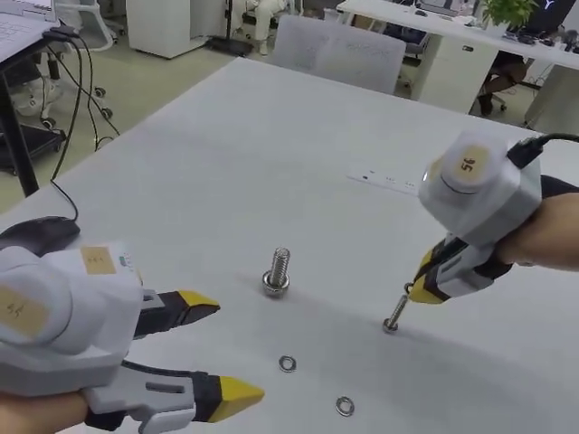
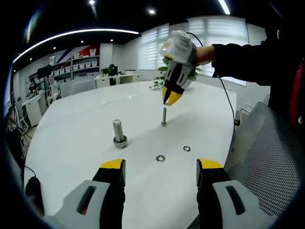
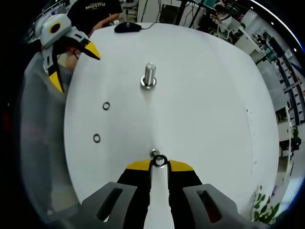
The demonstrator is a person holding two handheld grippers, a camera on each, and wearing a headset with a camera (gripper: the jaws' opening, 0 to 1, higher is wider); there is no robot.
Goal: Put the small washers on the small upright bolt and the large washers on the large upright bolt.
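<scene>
A small washer point(image 3: 159, 161) is pinched in the right claw point(image 3: 159, 166), just over the small bolt point(image 1: 395, 314) — not yet dropped on. The left claw point(image 1: 240, 351) is held spread, empty. Two loose washers point(image 1: 288, 363) lie on the counter point(image 1: 226, 163) nr the large bolt point(image 1: 277, 269) — most is prob. left to do.

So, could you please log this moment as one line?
right gripper: shut on held washer, above small bolt | left gripper: open | loose washers: on table
</scene>
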